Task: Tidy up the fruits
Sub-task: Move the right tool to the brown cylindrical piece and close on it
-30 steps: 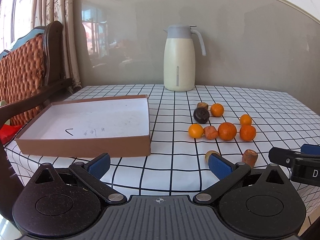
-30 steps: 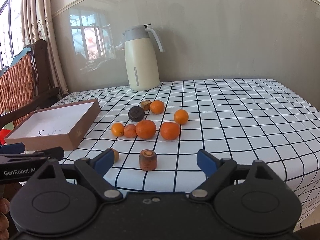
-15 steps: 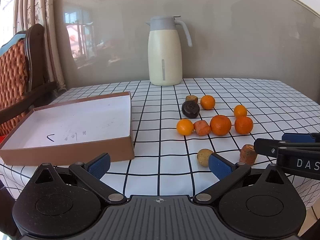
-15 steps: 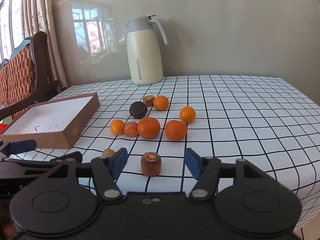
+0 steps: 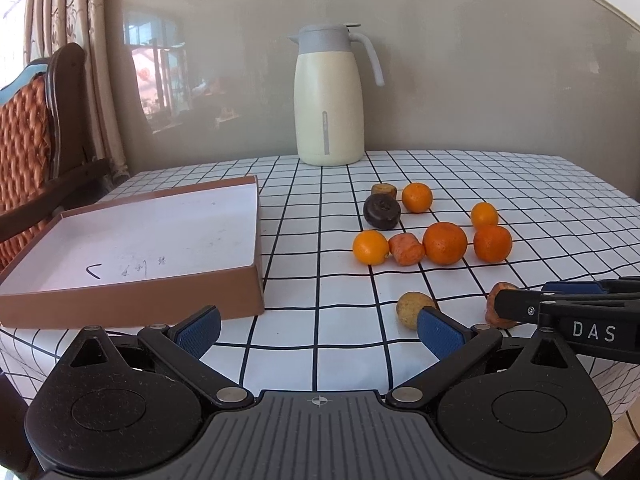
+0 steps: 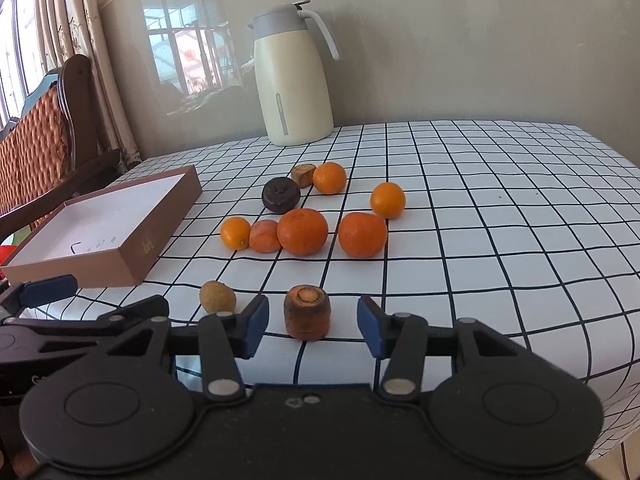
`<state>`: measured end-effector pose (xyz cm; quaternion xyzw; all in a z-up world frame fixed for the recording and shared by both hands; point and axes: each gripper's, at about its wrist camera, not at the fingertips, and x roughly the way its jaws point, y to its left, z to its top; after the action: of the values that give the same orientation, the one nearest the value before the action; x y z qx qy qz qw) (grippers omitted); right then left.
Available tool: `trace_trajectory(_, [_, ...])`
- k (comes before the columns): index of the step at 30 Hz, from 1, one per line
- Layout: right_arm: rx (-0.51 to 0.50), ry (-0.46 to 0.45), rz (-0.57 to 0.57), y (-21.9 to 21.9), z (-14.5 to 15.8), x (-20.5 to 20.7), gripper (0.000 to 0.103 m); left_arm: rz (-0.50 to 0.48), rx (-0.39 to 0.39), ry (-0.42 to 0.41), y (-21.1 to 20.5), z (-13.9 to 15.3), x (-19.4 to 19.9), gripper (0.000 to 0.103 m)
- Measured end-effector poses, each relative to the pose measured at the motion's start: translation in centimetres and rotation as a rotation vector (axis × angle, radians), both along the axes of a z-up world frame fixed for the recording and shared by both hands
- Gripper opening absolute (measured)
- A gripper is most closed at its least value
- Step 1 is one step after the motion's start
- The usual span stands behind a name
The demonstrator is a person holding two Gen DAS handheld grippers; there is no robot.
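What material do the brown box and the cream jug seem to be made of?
The brown box looks like matte cardboard: thin straight walls, a white paper-like inside with pen marks. The cream jug appears to be painted metal or plastic with a satin finish; its grey lid and handle look like plastic. Which one, the look leaves open.

Both cams are sitting low at the near edge of the tabletop point(image 5: 520, 184), looking fwd and slightly down toward the wall. Left cam is facing the box point(image 5: 132, 248) w/ fruit to its right; right cam is sitting nearer the fruit, box off to its left. Both are sharing the jug point(image 6: 294, 80), box and fruit cluster.
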<state>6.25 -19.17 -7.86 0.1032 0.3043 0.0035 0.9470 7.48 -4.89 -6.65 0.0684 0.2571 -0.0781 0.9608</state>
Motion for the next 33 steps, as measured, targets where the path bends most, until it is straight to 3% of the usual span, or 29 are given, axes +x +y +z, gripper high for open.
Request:
trace_trajectory(3, [0.002, 0.012, -0.006, 0.1, -0.4, 0.7, 0.041, 0.003, 0.005, -0.002, 0.1, 0.0, 0.2, 0.103])
trace_trajectory(10, [-0.026, 0.032, 0.013, 0.4, -1.2, 1.3, 0.020, -0.028, 0.013, 0.011, -1.1, -0.7, 0.9, 0.103])
trace_trajectory(16, [-0.054, 0.028, -0.031, -0.4, -1.2, 1.1, 0.020, -0.050, -0.012, 0.023, -2.2, -1.2, 1.5, 0.103])
trace_trajectory(33, [-0.016, 0.033, -0.085, -2.5, -1.3, 0.5, 0.021, -0.051, -0.011, 0.035, -4.8, -3.1, 3.4, 0.103])
